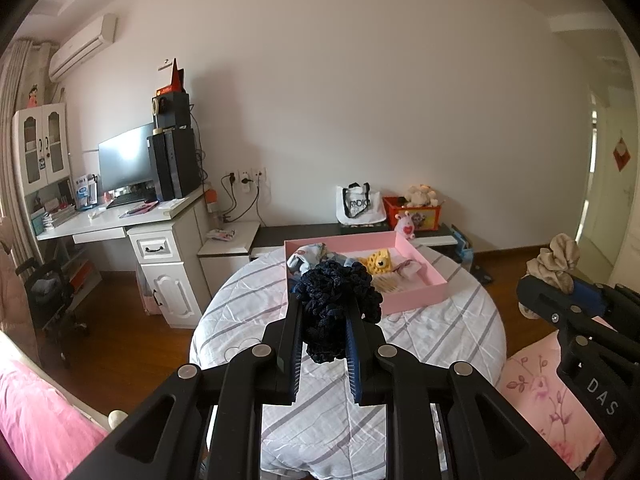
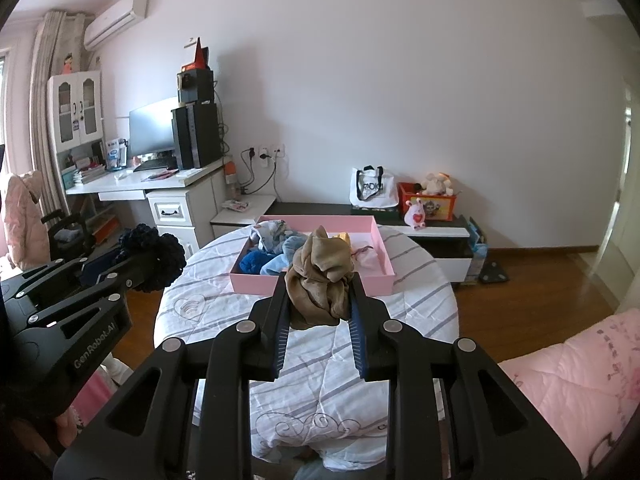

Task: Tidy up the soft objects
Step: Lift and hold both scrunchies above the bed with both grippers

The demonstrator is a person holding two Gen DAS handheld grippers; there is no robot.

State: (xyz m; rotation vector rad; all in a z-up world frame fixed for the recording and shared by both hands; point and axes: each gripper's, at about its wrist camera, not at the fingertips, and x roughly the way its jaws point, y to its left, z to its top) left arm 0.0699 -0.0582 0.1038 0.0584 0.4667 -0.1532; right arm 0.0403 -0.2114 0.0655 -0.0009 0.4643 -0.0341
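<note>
Pink box (image 2: 312,282) ahead of both grippers on the striped round table (image 2: 224,280), holding blue cloths (image 2: 276,264), a yellow toy (image 1: 378,262), maybe a pale sock. Left gripper (image 1: 324,320) clamps a navy crochet scrunchie (image 1: 336,304); right gripper (image 2: 320,300) clamps a tan scrunchie (image 2: 320,280).

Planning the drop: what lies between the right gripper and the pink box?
Only bare striped quilt, seen in the right wrist view, between right gripper and pink box.

Plain pale wall (image 1: 360,100), brown wood floor (image 1: 132,320), white desk (image 1: 120,220) with monitor (image 1: 126,158), daylight
</note>
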